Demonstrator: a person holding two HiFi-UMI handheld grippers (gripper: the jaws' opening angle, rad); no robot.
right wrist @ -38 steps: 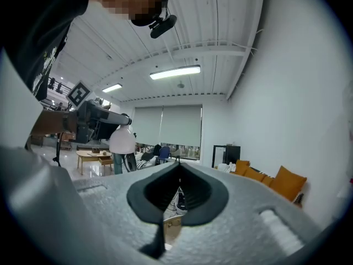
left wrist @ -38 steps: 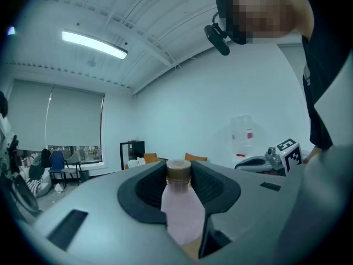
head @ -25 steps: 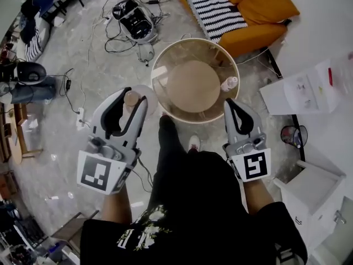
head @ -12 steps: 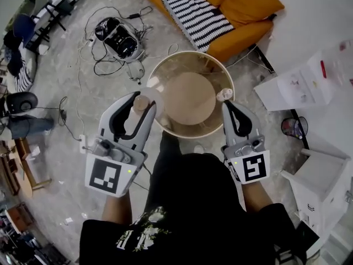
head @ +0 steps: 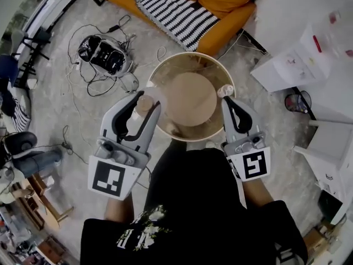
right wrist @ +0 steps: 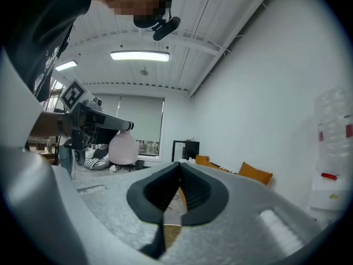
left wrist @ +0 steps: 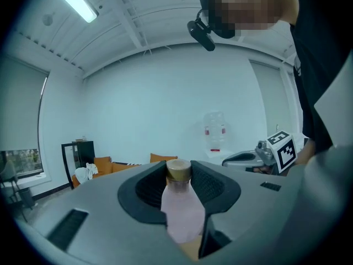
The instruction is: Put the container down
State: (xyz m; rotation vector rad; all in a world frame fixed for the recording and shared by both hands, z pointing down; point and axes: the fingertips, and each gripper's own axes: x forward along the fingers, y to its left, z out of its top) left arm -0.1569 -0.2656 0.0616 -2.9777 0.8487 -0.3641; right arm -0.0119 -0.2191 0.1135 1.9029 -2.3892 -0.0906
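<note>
A round container [head: 190, 95] with a pale wooden rim and a tan bottom hangs above the floor between my two grippers. My left gripper [head: 146, 101] is shut on a pink bottle [head: 144, 104] with a tan cap, right against the container's left rim. The bottle [left wrist: 179, 203] stands upright between the left gripper's [left wrist: 179, 167] black pads. My right gripper [head: 227, 99] is at the container's right rim. Its [right wrist: 180, 173] jaws are nearly together on a thin tan edge [right wrist: 172, 217], the rim. A small pale thing [head: 224, 90] sits by its tips.
An orange sofa [head: 220, 4] with a striped blanket [head: 165, 10] stands beyond the container. A black device with tangled cables [head: 102, 54] lies on the floor to the left. White furniture [head: 300, 65] stands at the right, clutter at the far left edge.
The whole view has swung: sofa, cables and white furniture have slid across the floor picture. Both grippers moved along with the container and bottle, keeping their grip and spacing.
</note>
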